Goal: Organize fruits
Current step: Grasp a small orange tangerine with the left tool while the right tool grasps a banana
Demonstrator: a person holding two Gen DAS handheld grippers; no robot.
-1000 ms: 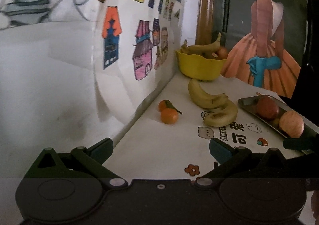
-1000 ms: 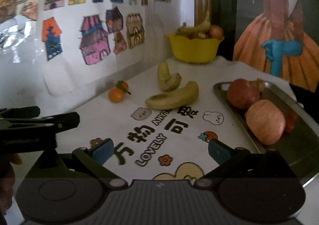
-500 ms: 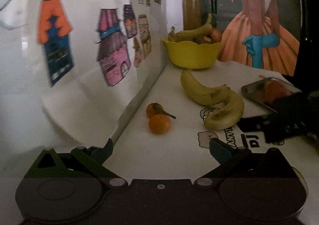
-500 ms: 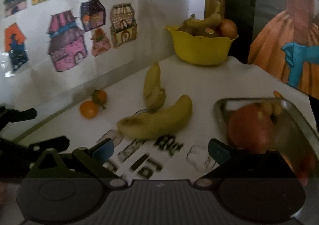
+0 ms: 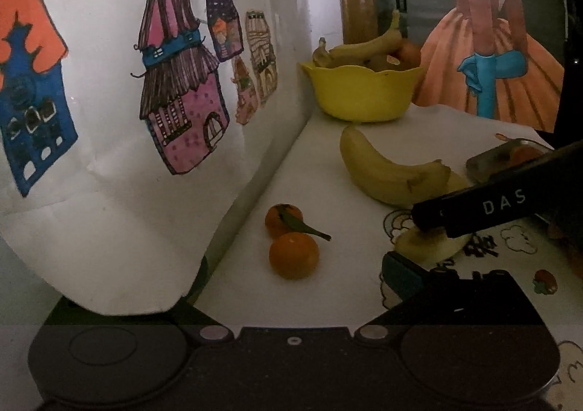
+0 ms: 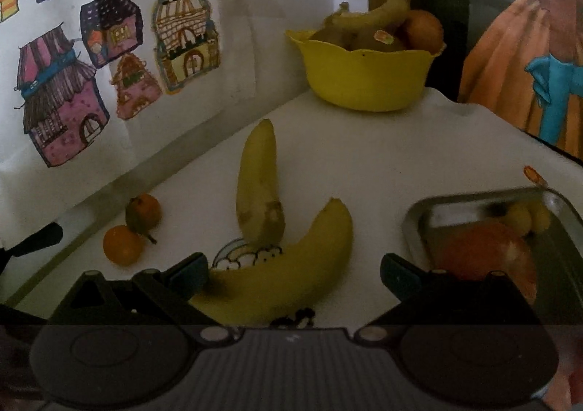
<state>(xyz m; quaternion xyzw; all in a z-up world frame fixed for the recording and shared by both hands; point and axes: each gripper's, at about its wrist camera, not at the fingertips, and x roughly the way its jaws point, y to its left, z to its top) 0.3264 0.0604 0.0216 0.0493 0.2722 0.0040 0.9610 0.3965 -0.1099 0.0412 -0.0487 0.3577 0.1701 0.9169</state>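
Two tangerines (image 5: 293, 255) (image 6: 122, 245) lie on the white table near the wall, just ahead of my open left gripper (image 5: 291, 276), whose left finger is hidden behind hanging paper. Two bananas lie mid-table. The near banana (image 6: 291, 276) sits between the fingers of my open right gripper (image 6: 293, 274), which stand apart from it. The far banana (image 6: 258, 185) (image 5: 390, 170) leans on it. A yellow bowl (image 5: 360, 93) (image 6: 364, 79) with bananas and round fruit stands at the back. The right gripper's finger (image 5: 492, 203) crosses the left wrist view.
A metal tray (image 6: 415, 221) at the right holds an apple (image 6: 484, 254) and small yellow fruit. A wall with paper house drawings (image 5: 182, 101) runs along the left, its lower sheet hanging over the table edge. A painted panel (image 5: 492, 64) stands behind.
Both grippers have moved forward. The left is now close to the tangerines; the right now has the near banana between its fingers and crosses the left wrist view.
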